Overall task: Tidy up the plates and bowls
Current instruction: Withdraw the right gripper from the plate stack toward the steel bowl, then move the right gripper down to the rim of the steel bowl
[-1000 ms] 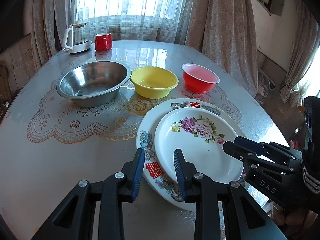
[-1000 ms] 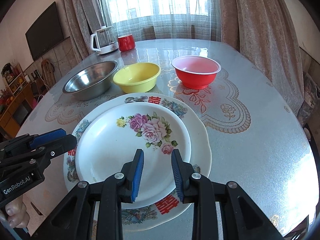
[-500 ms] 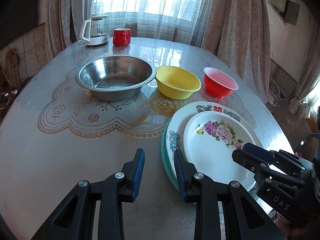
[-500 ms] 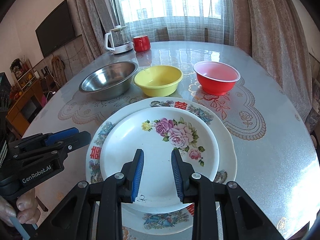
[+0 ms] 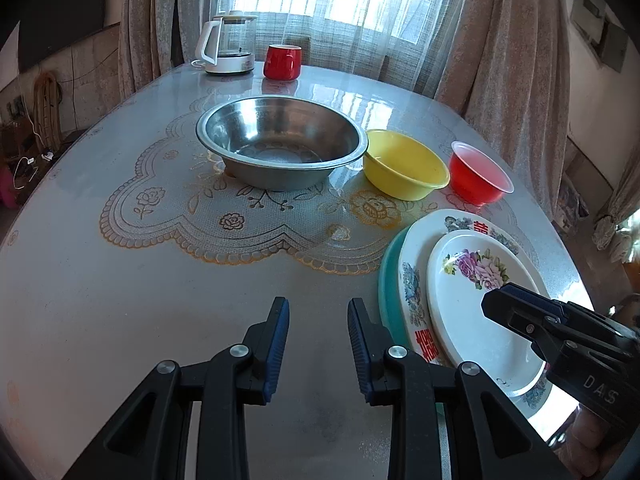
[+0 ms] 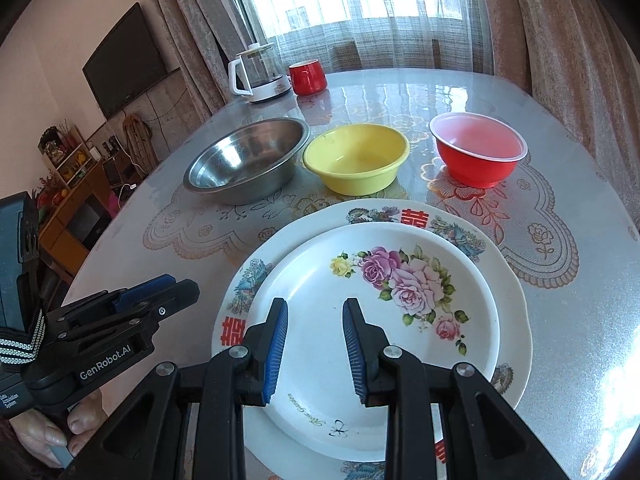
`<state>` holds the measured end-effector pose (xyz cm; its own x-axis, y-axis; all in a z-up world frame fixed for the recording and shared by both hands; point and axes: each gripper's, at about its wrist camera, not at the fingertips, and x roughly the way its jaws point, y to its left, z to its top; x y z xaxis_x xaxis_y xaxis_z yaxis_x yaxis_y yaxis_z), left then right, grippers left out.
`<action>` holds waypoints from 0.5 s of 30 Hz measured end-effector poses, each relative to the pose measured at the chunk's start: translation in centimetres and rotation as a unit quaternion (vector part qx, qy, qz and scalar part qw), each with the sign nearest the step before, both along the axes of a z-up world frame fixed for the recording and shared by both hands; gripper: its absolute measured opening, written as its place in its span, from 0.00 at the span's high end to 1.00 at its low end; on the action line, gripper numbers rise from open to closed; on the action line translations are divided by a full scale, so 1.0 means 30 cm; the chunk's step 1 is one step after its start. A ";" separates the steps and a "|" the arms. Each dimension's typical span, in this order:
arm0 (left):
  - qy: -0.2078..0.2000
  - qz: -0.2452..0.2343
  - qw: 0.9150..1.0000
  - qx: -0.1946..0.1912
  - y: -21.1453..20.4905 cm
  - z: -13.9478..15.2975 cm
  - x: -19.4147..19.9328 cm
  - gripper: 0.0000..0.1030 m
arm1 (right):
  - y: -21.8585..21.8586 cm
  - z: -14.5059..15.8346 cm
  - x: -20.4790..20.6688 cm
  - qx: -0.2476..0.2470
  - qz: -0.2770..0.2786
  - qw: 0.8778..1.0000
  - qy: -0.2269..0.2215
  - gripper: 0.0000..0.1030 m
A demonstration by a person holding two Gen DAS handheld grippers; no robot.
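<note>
A small rose-patterned plate (image 6: pixel 360 320) lies on a larger white plate with red characters (image 6: pixel 416 216); a teal plate edge (image 5: pixel 386 276) shows beneath them in the left wrist view. Behind stand a steel bowl (image 5: pixel 280 140), a yellow bowl (image 5: pixel 404 164) and a red bowl (image 5: pixel 478 178) in a row. My left gripper (image 5: pixel 318 316) is open and empty over bare table, left of the plate stack. My right gripper (image 6: pixel 315 320) is open and empty above the near part of the rose plate (image 5: pixel 476 304).
A glass kettle (image 5: pixel 228 46) and a red mug (image 5: pixel 282 62) stand at the table's far edge by the curtained window. A lace-pattern mat (image 5: pixel 224 216) covers the table middle. The table's right edge (image 6: pixel 608 360) is near the plates.
My left gripper has moved left off the plate stack to over the bare table. My right gripper drew back slightly over the rose plate. Both stay open.
</note>
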<state>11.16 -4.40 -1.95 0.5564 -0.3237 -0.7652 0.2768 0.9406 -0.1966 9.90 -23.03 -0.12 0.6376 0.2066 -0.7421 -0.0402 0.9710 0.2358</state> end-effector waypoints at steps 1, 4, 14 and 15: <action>0.002 0.003 1.000 -0.002 0.010 -0.003 0.005 0.71 | 0.003 0.002 0.007 0.004 0.001 1.000 0.001 0.72; 0.007 0.014 1.000 -0.002 0.033 -0.011 0.020 0.71 | 0.016 0.009 0.032 0.016 0.008 1.000 0.004 0.72; 0.027 0.053 0.998 -0.008 0.127 -0.041 0.069 0.71 | 0.093 0.027 0.115 0.024 0.032 0.999 0.011 0.72; 0.030 0.057 0.998 -0.008 0.137 -0.047 0.074 0.71 | 0.102 0.027 0.123 0.024 0.035 0.999 0.012 0.72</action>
<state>13.38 -0.28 -3.35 0.5435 -0.2740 -0.7934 0.1560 0.9617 -0.2252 13.60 -19.95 0.69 0.6021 0.2855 -0.7456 -0.1013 0.9537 0.2833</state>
